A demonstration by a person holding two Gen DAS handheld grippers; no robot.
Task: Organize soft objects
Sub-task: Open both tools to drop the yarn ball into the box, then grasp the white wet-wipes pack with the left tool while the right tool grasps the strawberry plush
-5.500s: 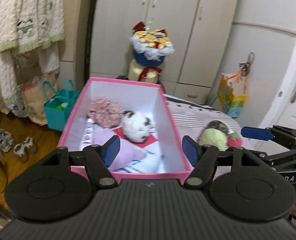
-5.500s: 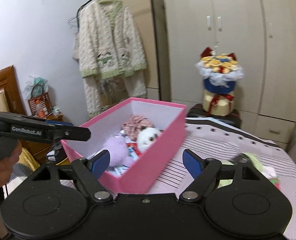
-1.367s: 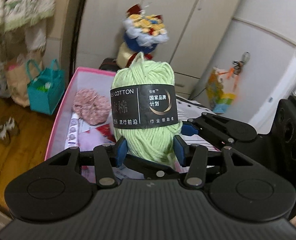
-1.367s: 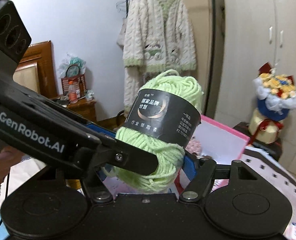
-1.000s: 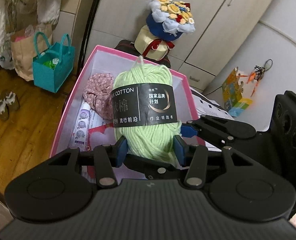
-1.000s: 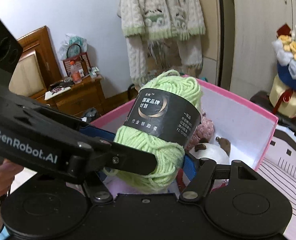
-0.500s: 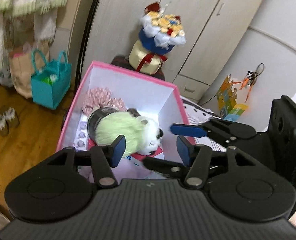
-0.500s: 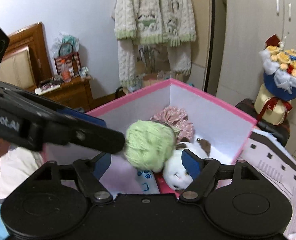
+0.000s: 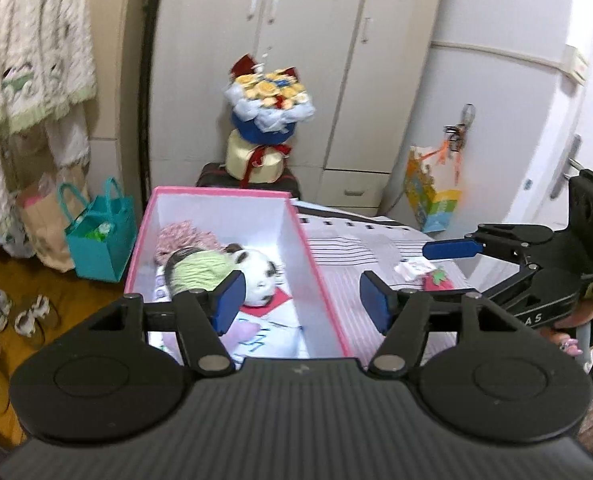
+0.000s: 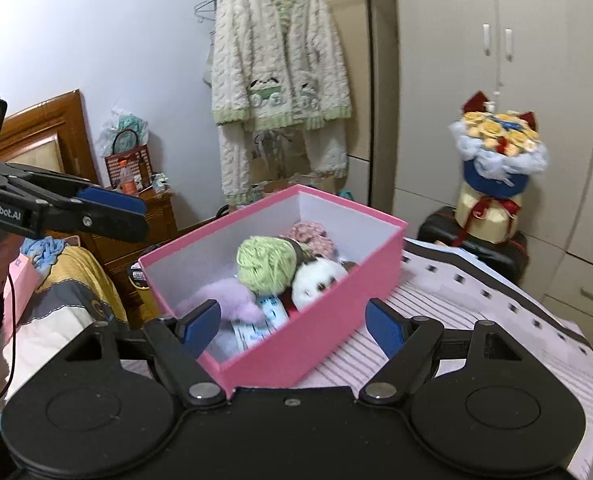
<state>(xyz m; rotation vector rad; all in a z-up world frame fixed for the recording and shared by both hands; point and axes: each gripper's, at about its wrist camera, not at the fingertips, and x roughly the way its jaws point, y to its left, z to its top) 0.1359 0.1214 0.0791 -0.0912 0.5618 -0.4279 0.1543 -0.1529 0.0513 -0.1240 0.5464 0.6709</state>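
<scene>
Green yarn ball (image 10: pixel 265 265) is lying in the pink cardboard box (image 10: pixel 336 292), its label band mostly hidden against the white plush (image 10: pixel 316 280); the strawberry toy (image 9: pixel 438 281) on the striped bed is showing only in the left view; left hand-held gripper (image 9: pixel 300 300) is opening, empty; right hand-held gripper (image 10: pixel 292 326) is released, empty.

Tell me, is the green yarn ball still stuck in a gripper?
No, the green yarn ball lies inside the pink box beside the white plush toy, and no gripper touches it.
</scene>
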